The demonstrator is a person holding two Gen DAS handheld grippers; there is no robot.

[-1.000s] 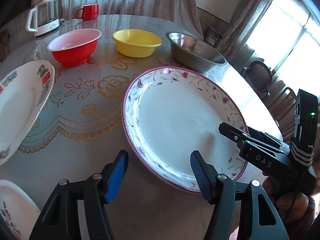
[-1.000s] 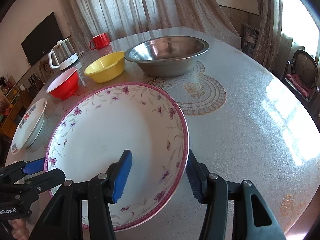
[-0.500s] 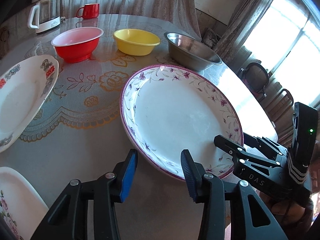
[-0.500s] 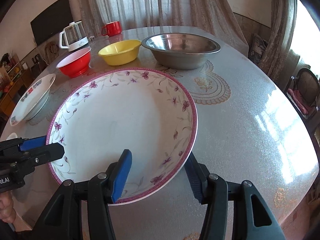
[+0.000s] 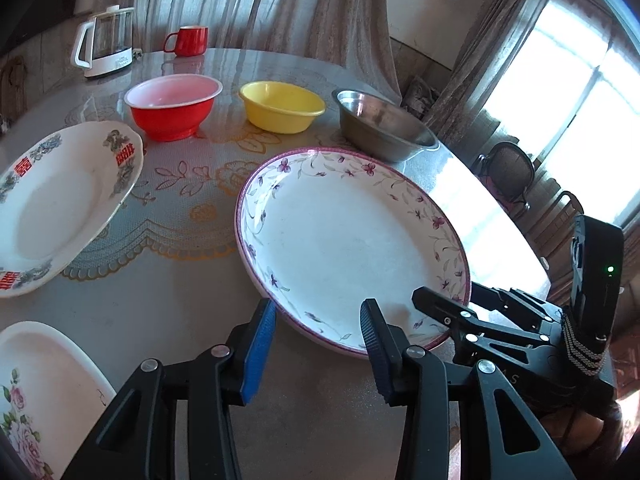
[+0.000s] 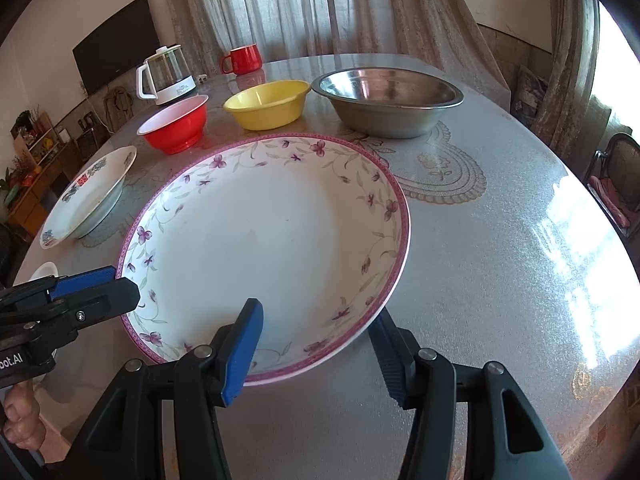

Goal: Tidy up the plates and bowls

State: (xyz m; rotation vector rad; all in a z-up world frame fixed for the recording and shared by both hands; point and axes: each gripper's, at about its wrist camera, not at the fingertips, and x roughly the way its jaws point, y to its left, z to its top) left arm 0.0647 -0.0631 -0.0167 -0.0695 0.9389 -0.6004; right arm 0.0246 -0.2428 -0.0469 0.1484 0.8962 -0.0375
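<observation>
A large white plate with a purple floral rim (image 5: 352,240) (image 6: 264,240) lies on the table. My left gripper (image 5: 318,332) is open, its jaws straddling the plate's near edge; it also shows in the right wrist view (image 6: 92,292) at the plate's left rim. My right gripper (image 6: 316,336) is open around the plate's near rim, one finger over it and one under; it shows in the left wrist view (image 5: 452,304) at the plate's right edge. A red bowl (image 5: 174,106), a yellow bowl (image 5: 282,106) and a steel bowl (image 5: 384,126) stand behind.
A white plate with red and blue print (image 5: 60,204) lies at the left, and a rose-patterned plate (image 5: 36,392) at the near left. A kettle (image 5: 106,42) and a red mug (image 5: 188,40) stand at the far edge. Chairs (image 5: 508,172) stand beyond the table's right side.
Both grippers have drawn back toward the plate's near edge and risen a little. The left jaws have narrowed around the rim. The plate has stayed on the table.
</observation>
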